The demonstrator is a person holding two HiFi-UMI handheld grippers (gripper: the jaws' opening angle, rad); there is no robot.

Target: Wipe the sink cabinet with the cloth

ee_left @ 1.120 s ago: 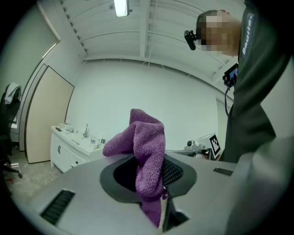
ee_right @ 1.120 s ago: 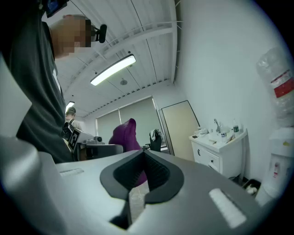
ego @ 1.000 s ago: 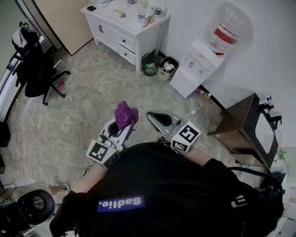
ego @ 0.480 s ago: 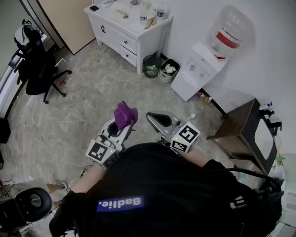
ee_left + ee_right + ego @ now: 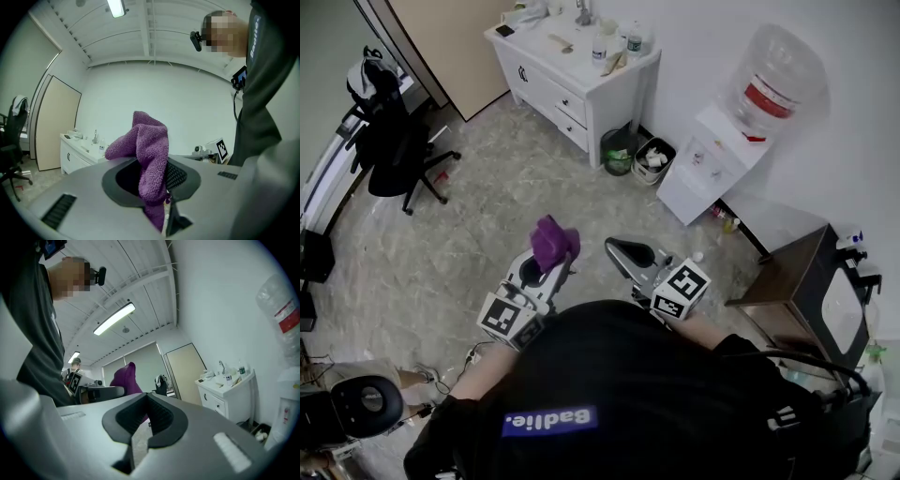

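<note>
A purple cloth [image 5: 553,241] sticks up from my left gripper [image 5: 546,261], whose jaws are shut on it; in the left gripper view the cloth [image 5: 147,161] fills the gap between the pads. My right gripper [image 5: 628,251] is held beside it, jaws closed together with nothing between them [image 5: 146,420]. The white sink cabinet [image 5: 577,70] stands against the far wall, well ahead of both grippers, with a tap and bottles on its top. It also shows small in the left gripper view [image 5: 77,154] and at the right of the right gripper view [image 5: 225,390].
A water dispenser [image 5: 722,150] stands right of the cabinet, two small bins [image 5: 636,152] between them. A dark side table [image 5: 797,272] is at the right. A black office chair [image 5: 389,141] stands at the left. Marble floor [image 5: 478,216] lies between me and the cabinet.
The view has shifted: cabinet, dispenser and chair sit slightly lower and rightward in the head view. Both grippers keep their pose, the cloth still held in the left one.
</note>
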